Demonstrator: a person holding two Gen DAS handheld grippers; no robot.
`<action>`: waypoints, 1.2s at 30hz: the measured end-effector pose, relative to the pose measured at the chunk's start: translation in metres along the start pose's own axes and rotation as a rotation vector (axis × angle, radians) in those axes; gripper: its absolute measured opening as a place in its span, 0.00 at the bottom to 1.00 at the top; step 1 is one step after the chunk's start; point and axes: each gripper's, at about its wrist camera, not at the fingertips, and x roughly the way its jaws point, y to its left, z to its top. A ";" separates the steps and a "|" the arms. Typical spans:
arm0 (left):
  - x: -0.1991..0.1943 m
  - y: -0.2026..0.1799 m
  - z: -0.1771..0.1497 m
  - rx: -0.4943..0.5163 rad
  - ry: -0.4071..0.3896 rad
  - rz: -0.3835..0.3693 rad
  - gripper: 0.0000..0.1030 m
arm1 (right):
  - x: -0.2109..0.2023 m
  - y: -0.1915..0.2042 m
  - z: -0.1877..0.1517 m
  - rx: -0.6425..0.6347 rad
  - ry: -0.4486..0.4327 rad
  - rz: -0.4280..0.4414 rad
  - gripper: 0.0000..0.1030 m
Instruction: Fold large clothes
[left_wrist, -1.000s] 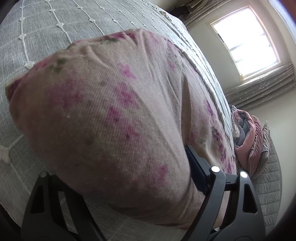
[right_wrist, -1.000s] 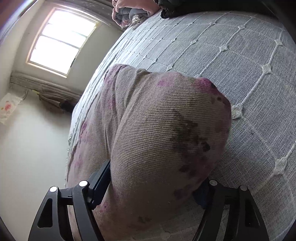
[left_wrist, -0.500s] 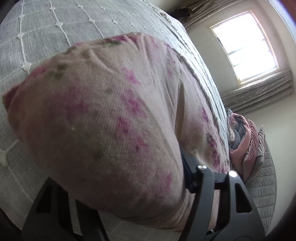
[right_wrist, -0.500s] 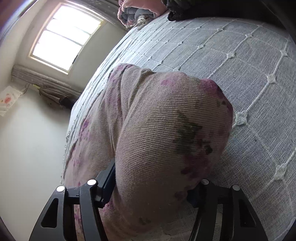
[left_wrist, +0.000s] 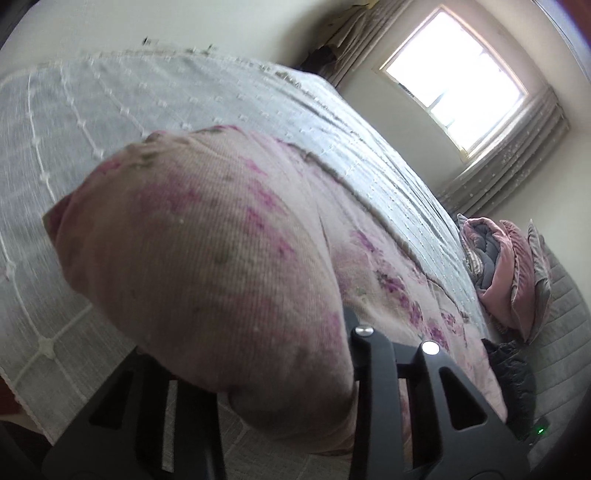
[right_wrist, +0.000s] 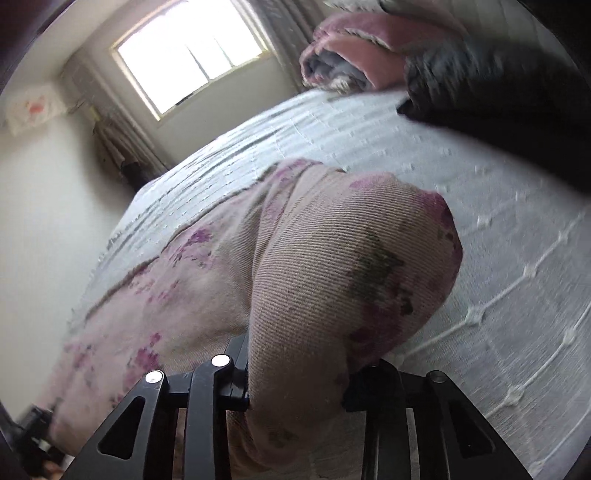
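One floral garment (left_wrist: 207, 258), two grippers

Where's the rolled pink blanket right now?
The rolled pink blanket lies at the far end of the bed, below the window: right edge of the left wrist view, top of the right wrist view beside a dark garment.

A grey quilted bedspread (left_wrist: 192, 107) with white stitched diamonds covers the bed. At its far end lies a rolled pink and grey blanket (right_wrist: 354, 51), with a dark, blurred bundle (right_wrist: 491, 85), perhaps a jacket, just beside it. A bright window (left_wrist: 458, 77) sits between gathered curtains (left_wrist: 506, 155).
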 end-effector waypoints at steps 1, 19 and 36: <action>-0.003 -0.004 0.001 0.014 -0.011 0.003 0.34 | -0.003 0.006 -0.001 -0.037 -0.020 -0.020 0.30; -0.019 -0.006 0.081 0.040 0.040 -0.118 0.29 | -0.025 0.087 0.065 -0.186 -0.067 -0.025 0.26; -0.219 0.177 0.221 -0.115 -0.637 0.204 0.30 | 0.088 0.588 0.069 -0.471 0.171 0.727 0.25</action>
